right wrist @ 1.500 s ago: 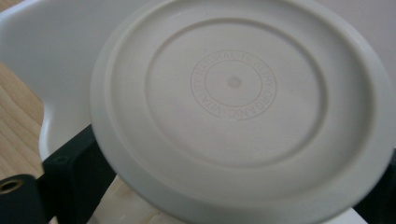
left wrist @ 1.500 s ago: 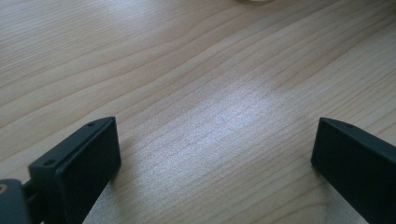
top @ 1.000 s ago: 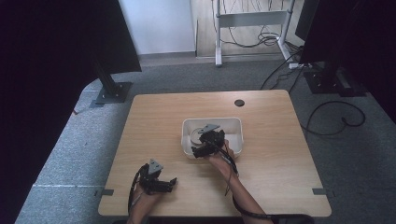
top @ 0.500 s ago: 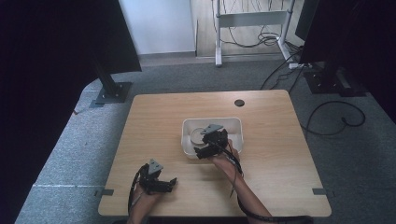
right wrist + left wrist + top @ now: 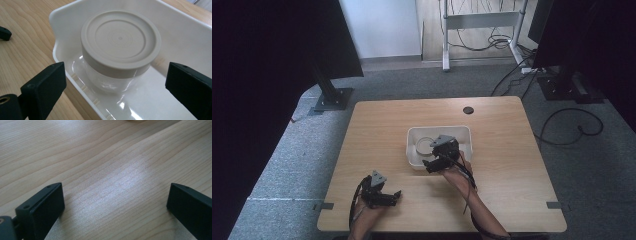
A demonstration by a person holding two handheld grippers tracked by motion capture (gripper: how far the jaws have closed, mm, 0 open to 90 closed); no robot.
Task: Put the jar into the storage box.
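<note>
So the right hand-held gripper [image 5: 113,82] is parked at the near edge of the white plastic tub [image 5: 190,42], jaws spread wide and holding nothing. Inside the tub stands a clear jar [image 5: 110,80] with a beige screw lid [image 5: 120,41], upright, at the tub's left end as the high view has it. From the right gripper view the jar sits between the two jaws but farther off, not touching either. The lid's top is plain to see; the jar's clear body is harder to read because of glare off the glossy tub floor, and I can't tell if there's anything in it. The tub's right part runs out of frame.

In the high view the right hand-held gripper [image 5: 432,164] covers the middle of the tub [image 5: 464,131], so only a slice of the lid [image 5: 424,146] peeks out to its left. The person's forearm [image 5: 474,205] comes up from the bottom edge and gets cut off there.

The left hand-held gripper [image 5: 398,195] is down at the near left of the bench [image 5: 382,125], well apart from the tub. Its own view shows both jaws wide apart with just bare wood grain between them [image 5: 115,195], nothing gripped. A sliver of something pale at the very top edge of that view is too cropped to name.
</note>
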